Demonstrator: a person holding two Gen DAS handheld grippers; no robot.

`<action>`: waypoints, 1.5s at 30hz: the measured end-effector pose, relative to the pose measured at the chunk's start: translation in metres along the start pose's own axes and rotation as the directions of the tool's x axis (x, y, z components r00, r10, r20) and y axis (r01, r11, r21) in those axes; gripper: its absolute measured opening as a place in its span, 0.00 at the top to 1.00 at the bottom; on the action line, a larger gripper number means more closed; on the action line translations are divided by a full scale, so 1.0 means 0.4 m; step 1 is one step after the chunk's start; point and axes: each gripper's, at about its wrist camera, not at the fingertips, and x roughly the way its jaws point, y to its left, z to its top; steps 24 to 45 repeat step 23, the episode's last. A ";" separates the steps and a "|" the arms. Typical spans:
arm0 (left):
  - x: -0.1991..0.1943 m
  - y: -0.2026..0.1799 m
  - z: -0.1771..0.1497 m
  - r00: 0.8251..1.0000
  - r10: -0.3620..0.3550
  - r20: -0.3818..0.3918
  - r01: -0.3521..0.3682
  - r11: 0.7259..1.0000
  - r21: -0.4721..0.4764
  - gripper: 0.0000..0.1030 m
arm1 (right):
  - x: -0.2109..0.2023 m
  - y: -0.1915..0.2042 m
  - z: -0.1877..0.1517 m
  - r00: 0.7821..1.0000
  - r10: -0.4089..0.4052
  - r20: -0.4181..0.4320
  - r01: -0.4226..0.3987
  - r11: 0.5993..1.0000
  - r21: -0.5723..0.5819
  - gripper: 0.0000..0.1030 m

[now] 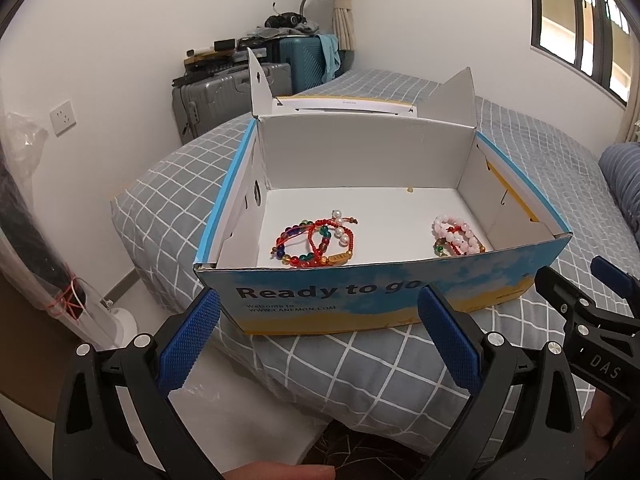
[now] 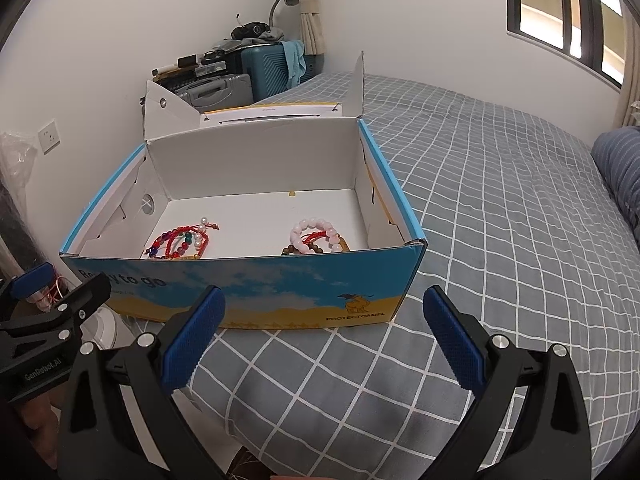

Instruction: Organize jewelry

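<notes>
- Open blue-and-yellow printed cardboard box sits on grey checked bed.
- Multicoloured bead-and-red-cord bracelets lie inside left; pink bead bracelets inside right, well apart.
- Left gripper, right gripper: both spread wide, empty, before box.

The left gripper was held level with its blue-padded fingers spread wide apart and nothing between them. The right gripper sat just beside it, level too, its fingers equally wide and empty. A fingertip showed beneath the left one.
</notes>
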 end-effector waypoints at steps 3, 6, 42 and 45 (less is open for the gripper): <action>0.001 -0.002 -0.001 1.000 0.002 -0.003 -0.002 1.000 0.004 0.06 | 0.002 -0.001 0.001 1.000 -0.001 -0.002 0.001 1.000 0.001 0.07; 0.002 0.002 0.000 1.000 0.000 -0.005 0.000 1.000 -0.001 0.06 | 0.002 -0.001 0.001 1.000 0.000 -0.002 0.000 1.000 0.001 0.07; -0.003 0.001 -0.001 1.000 0.002 -0.012 -0.003 1.000 -0.021 0.06 | -0.014 0.007 0.018 1.000 0.001 0.023 0.000 1.000 -0.009 0.08; -0.003 0.001 -0.001 1.000 0.002 -0.012 -0.003 1.000 -0.021 0.06 | -0.014 0.007 0.018 1.000 0.001 0.023 0.000 1.000 -0.009 0.08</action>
